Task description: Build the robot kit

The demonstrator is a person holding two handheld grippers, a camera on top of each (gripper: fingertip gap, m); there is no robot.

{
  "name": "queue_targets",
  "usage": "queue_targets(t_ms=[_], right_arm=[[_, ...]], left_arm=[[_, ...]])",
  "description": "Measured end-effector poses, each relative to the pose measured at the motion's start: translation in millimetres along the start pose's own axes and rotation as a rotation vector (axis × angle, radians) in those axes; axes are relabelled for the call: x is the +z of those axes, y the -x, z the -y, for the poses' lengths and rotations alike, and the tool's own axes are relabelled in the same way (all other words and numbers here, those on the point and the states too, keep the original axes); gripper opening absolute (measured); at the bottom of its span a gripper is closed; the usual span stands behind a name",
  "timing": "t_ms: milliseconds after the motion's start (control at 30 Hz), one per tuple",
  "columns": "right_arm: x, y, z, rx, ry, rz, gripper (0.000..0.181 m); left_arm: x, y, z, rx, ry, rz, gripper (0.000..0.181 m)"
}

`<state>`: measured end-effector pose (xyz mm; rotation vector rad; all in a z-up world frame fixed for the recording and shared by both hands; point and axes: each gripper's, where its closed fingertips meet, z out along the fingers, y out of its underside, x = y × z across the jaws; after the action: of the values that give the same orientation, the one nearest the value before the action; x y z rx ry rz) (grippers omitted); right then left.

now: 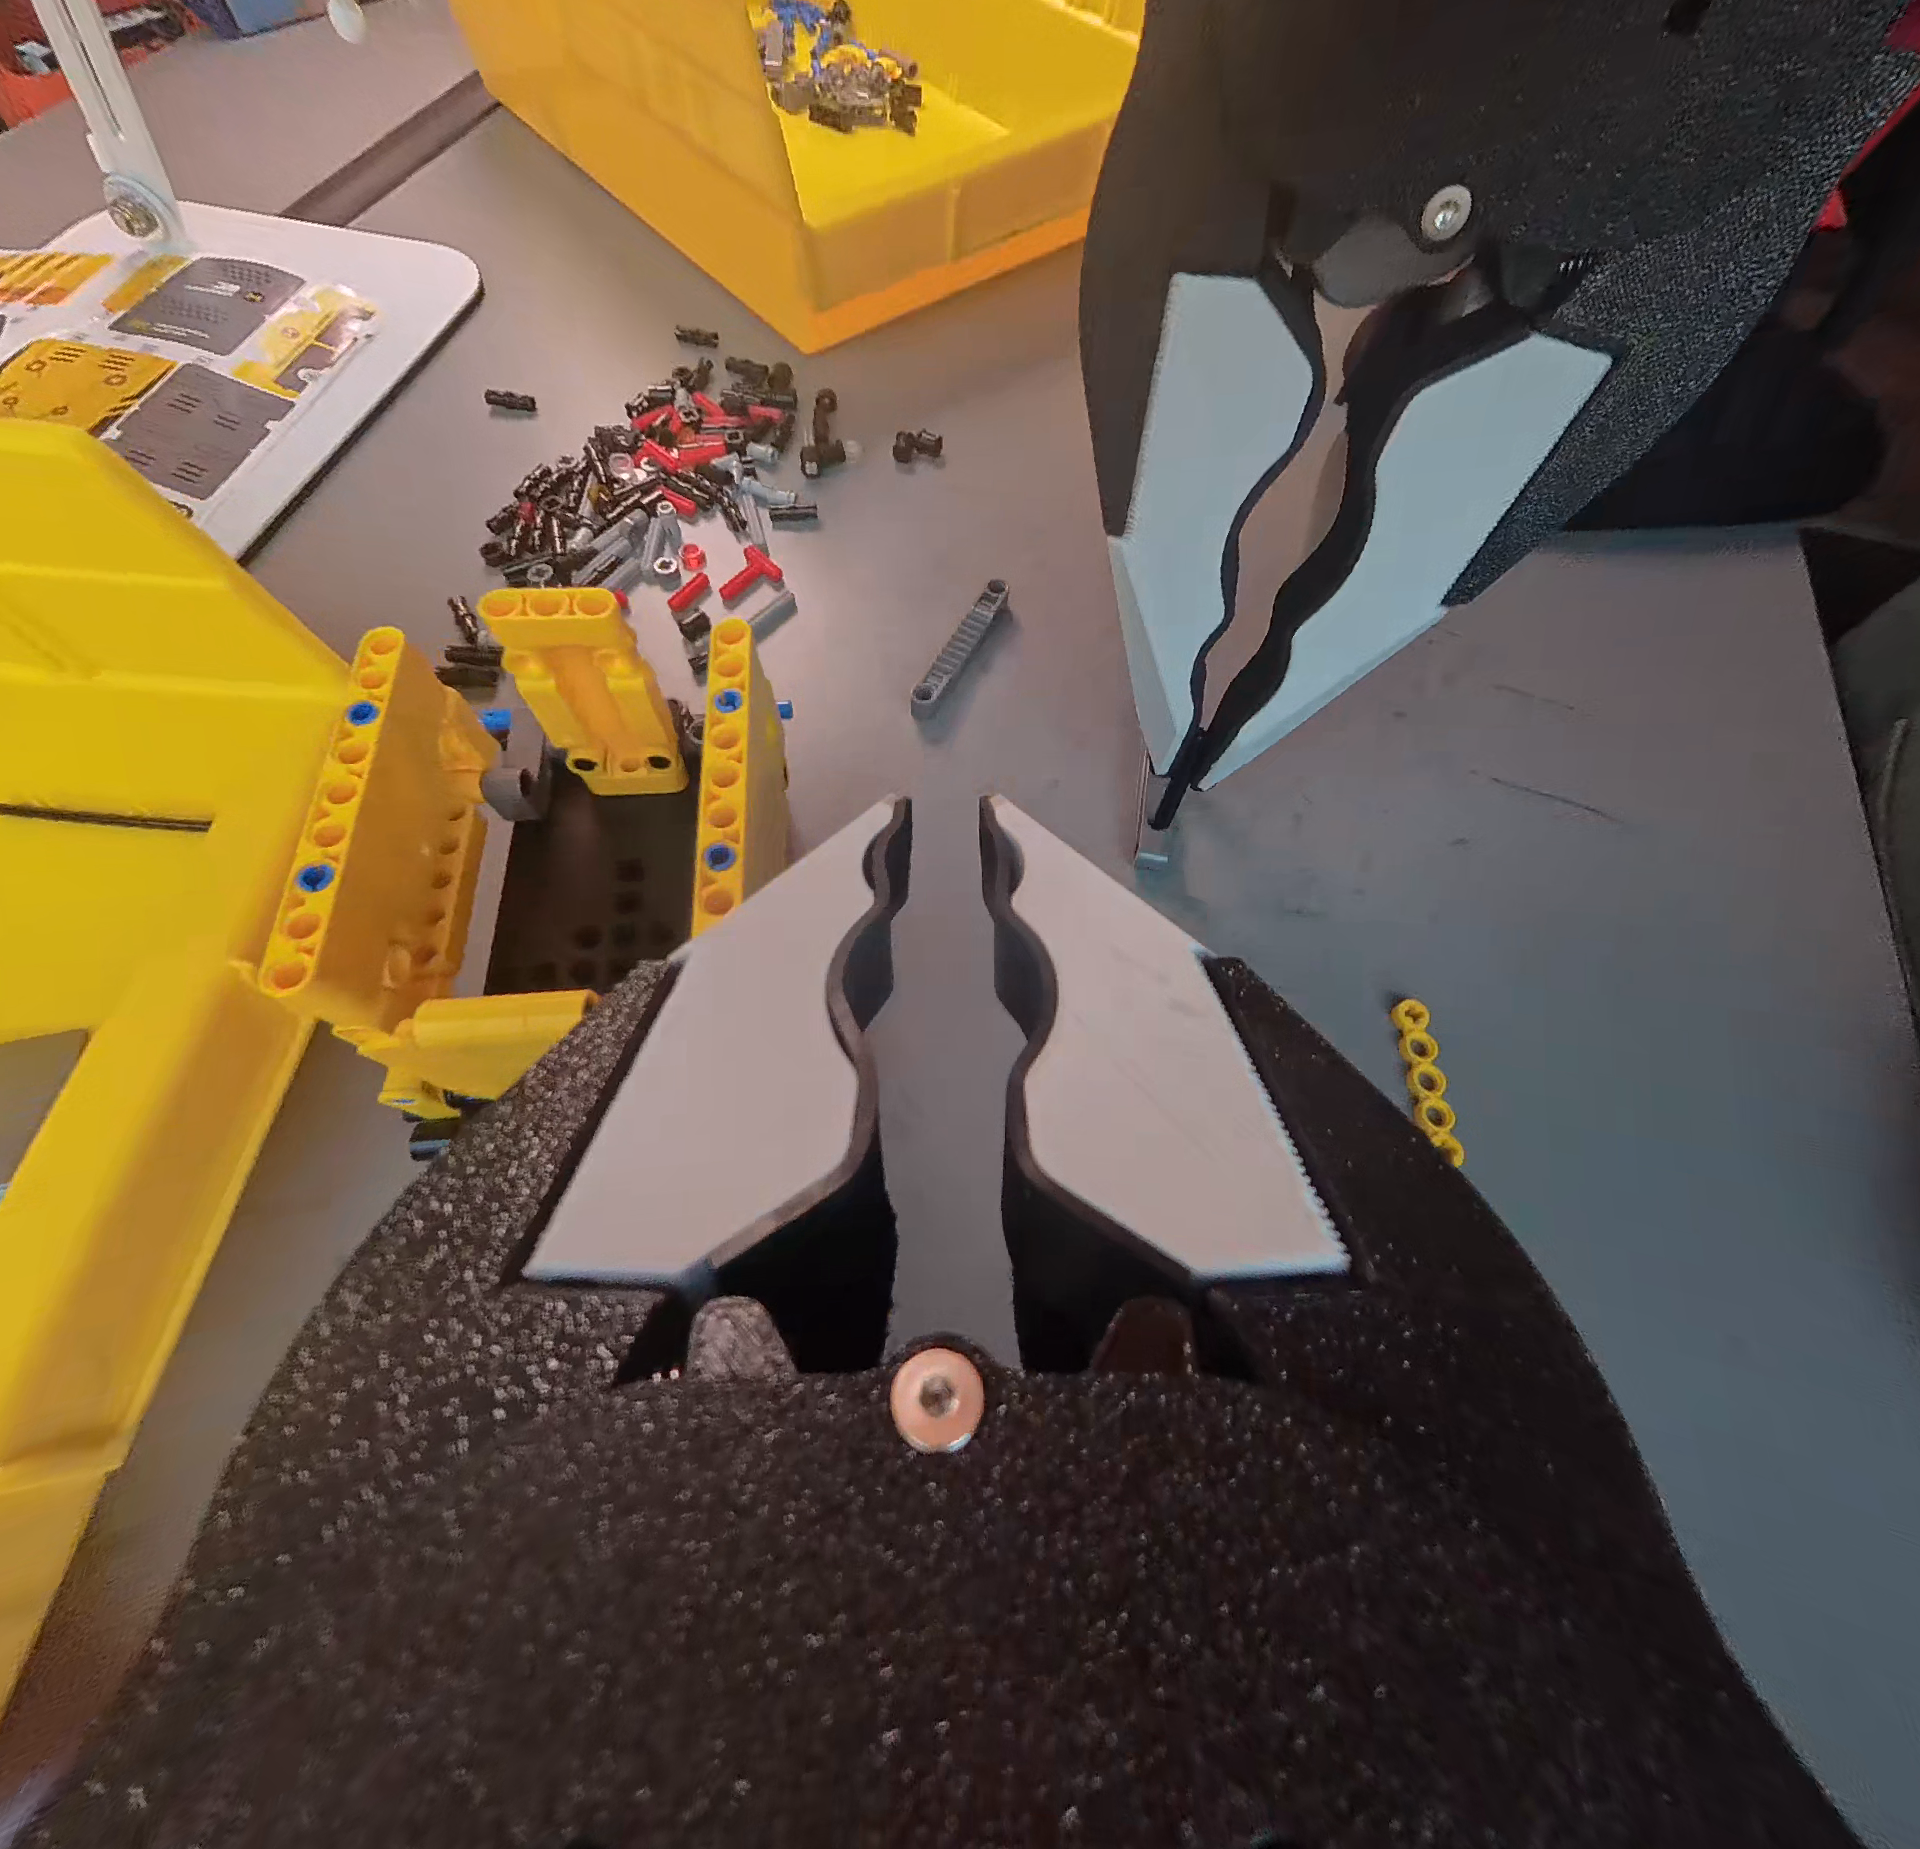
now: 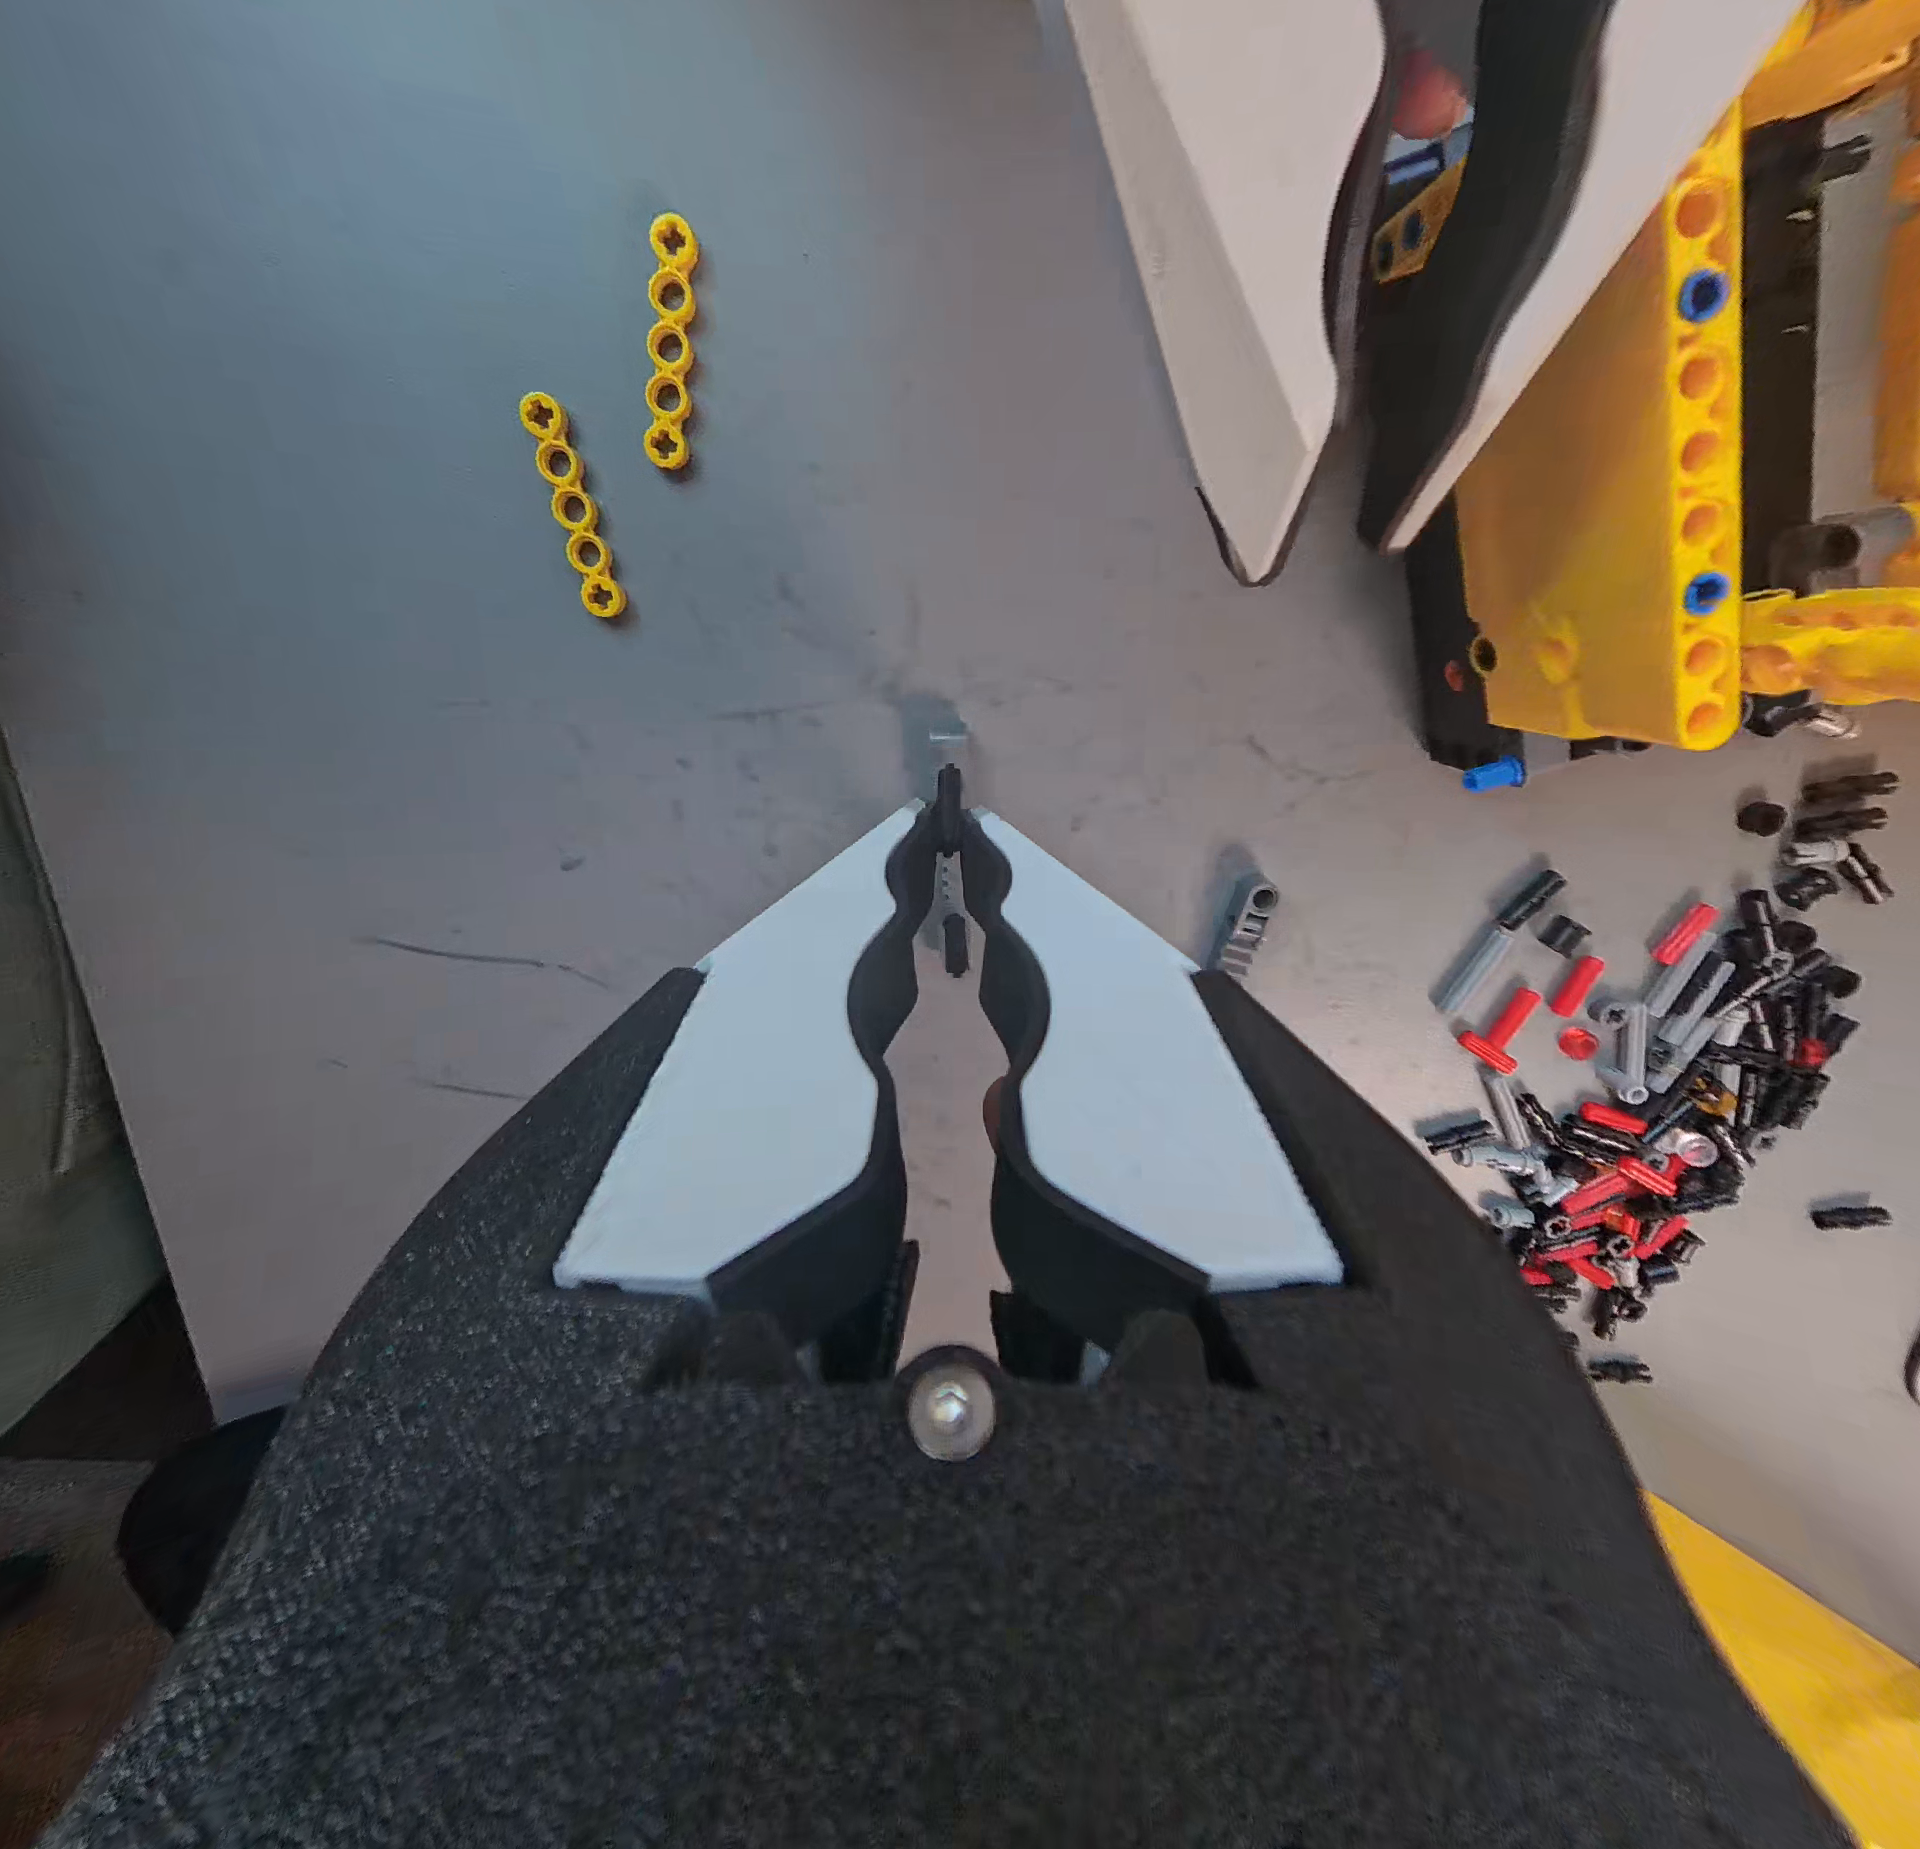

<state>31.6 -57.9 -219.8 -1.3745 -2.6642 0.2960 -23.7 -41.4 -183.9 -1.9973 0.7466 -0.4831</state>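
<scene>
My right gripper is shut on a small black pin that sticks out past its tips. The pin's end is over a small grey piece on the grey table, and I cannot tell if they touch. In the left wrist view the right gripper points down at the table with the black pin at the grey piece. My left gripper is open and empty, hovering beside a yellow and black brick model. It also shows in the right wrist view.
A pile of black, red and grey pins lies behind the model. A grey toothed bar lies alone. Two thin yellow beams lie near the table edge. Yellow bins and an instruction booklet stand around. About 7 cm separates my left fingertips from my right. The grey toothed bar lies around 8 cm away from my right fingertips.
</scene>
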Motion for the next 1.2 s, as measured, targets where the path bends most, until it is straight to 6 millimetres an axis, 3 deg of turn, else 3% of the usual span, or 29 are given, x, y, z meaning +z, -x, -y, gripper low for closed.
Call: queue_targets(t_ms=[467,800,1100,1200], right_arm=[[4.1,-0.8,-3.8,-0.031,0.136,-0.005,0.003],[11.3,-0.7,-5.2,-0.054,0.176,0.015,0.002],[14.4,-1.8,-8.6,-0.043,0.101,-0.022,0.004],[3.9,-0.1,-4.7,-0.012,-0.002,-0.043,0.023]], left_arm=[[6.7,-6.8,-15.3,0.026,0.092,-0.025,0.012],[4.9,-4.2,-15.5,0.011,0.093,-0.017,0.012],[4.7,-6.1,-14.1,0.002,0.082,-0.030,0.012],[7.7,-10.2,-15.7,0.011,0.089,-0.048,0.013]])
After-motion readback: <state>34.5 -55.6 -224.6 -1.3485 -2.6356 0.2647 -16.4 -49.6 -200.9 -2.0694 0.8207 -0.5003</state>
